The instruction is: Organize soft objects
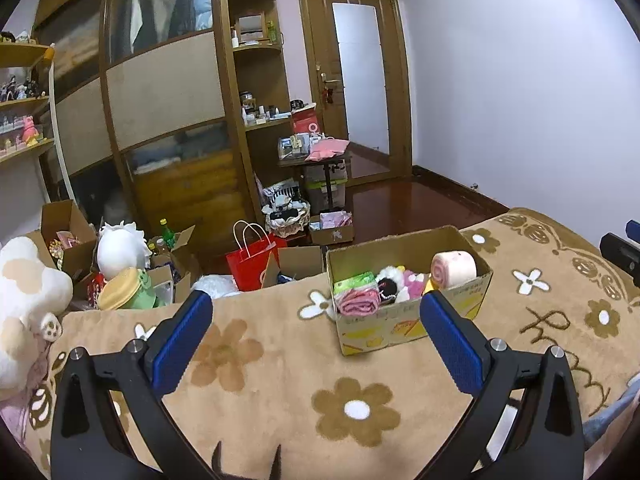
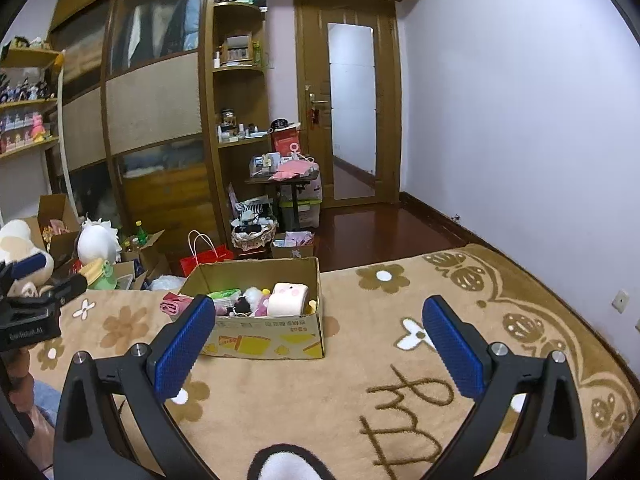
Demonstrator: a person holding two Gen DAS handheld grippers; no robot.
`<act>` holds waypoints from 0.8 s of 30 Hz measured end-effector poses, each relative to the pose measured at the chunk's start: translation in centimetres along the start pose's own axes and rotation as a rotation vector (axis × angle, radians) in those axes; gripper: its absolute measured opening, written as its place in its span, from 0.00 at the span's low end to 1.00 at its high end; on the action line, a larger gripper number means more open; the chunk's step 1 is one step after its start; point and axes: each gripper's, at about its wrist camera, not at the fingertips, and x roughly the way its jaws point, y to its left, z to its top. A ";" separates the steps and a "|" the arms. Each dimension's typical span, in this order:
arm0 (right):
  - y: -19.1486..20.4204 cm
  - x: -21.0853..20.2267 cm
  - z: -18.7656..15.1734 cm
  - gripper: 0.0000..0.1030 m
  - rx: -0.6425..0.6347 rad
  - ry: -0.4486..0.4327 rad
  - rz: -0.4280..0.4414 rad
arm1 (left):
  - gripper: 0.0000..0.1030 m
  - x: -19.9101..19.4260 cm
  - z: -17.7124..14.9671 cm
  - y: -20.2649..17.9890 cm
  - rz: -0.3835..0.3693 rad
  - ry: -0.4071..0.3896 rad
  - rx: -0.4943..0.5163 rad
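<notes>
Left wrist: gripper (image 1: 316, 320) wide, empty.

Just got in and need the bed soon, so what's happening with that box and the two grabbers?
A person is tidying soft things into a cardboard box on the flowered blanket. It already holds a pink rolled plush, a rolled pink cloth, a green pack and small plush toys. The left hand-held gripper and the right hand-held gripper are both open and empty, apart from the box.
</notes>
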 end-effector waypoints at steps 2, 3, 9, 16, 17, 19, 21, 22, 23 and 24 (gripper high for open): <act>-0.2 0.3 -0.3 1.00 0.005 0.017 0.000 | 1.00 0.3 -0.6 0.0 -0.009 0.011 0.000; -0.2 0.4 -0.5 1.00 0.003 0.019 -0.004 | 1.00 0.6 -0.8 0.0 -0.009 0.016 0.003; -0.3 0.5 -1.1 1.00 -0.006 0.022 -0.032 | 0.99 1.5 -1.5 -0.4 -0.030 0.032 0.016; -0.1 0.5 -1.7 1.00 -0.026 0.013 -0.060 | 1.00 2.0 -1.6 -1.0 -0.065 0.047 0.041; -0.1 0.5 -1.7 1.00 -0.025 0.010 -0.058 | 1.00 2.1 -1.7 -1.1 -0.069 0.050 0.040; 0.1 0.5 -1.6 1.00 -0.035 0.010 -0.053 | 0.99 2.1 -1.6 -1.4 -0.069 0.050 0.048; 0.3 0.5 -1.6 1.00 -0.042 0.008 -0.049 | 1.00 1.9 -1.6 -1.6 -0.067 0.044 0.061; 0.4 0.4 -1.7 1.00 -0.044 0.006 -0.046 | 1.00 1.8 -1.6 -1.7 -0.067 0.044 0.065; 0.4 0.3 -1.6 1.00 -0.045 0.004 -0.045 | 1.00 1.8 -1.7 -1.8 -0.065 0.045 0.069; 0.5 0.3 -1.6 1.00 -0.047 0.003 -0.045 | 1.00 1.8 -1.7 -1.8 -0.065 0.046 0.071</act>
